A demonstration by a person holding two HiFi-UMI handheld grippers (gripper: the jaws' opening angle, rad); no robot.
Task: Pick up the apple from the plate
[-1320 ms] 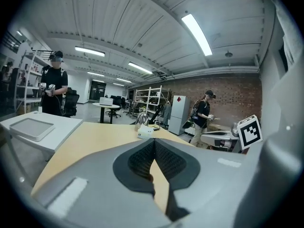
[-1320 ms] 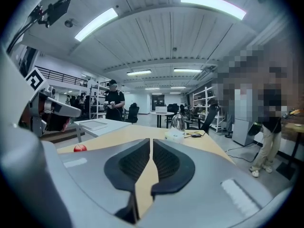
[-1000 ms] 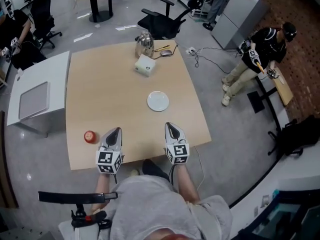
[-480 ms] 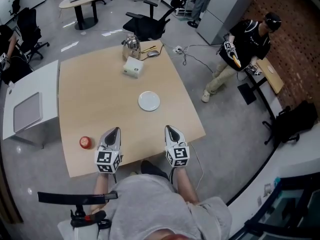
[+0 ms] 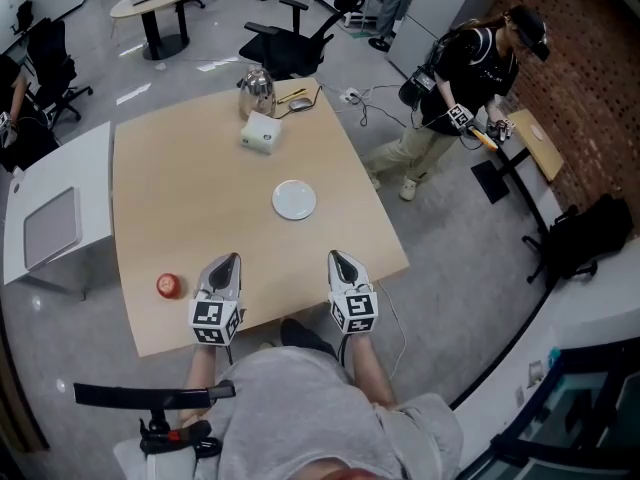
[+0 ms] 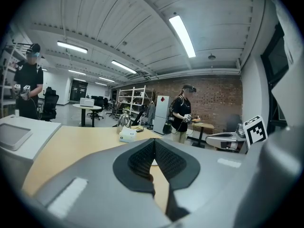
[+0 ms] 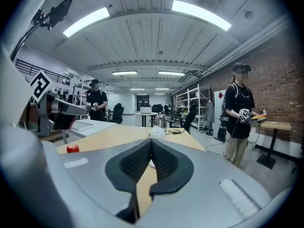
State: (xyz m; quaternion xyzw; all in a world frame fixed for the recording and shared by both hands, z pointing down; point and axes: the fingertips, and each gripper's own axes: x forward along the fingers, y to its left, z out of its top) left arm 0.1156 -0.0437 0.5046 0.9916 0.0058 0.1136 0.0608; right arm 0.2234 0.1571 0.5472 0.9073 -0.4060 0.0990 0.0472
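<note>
A red apple (image 5: 169, 285) sits on the wooden table (image 5: 200, 208) near its front left corner, off the plate; it also shows in the right gripper view as the apple (image 7: 72, 148). The white plate (image 5: 294, 200) lies bare at the table's middle right. My left gripper (image 5: 229, 261) hovers over the front edge, just right of the apple, jaws shut on nothing. My right gripper (image 5: 337, 258) is level with it further right, shut and holding nothing. In the gripper views the left gripper (image 6: 154, 141) and right gripper (image 7: 151, 141) both have their tips together.
A white tissue box (image 5: 260, 133) and a metal kettle (image 5: 256, 93) stand at the table's far side. A white side table (image 5: 55, 223) with a grey tray adjoins the left edge. A person (image 5: 455, 88) with grippers stands at the right. Office chairs stand behind the table.
The view has shifted, so the table and apple sit a little further left in the picture. The standing person at the right has walked nearer. Both grippers keep their places, shut.
</note>
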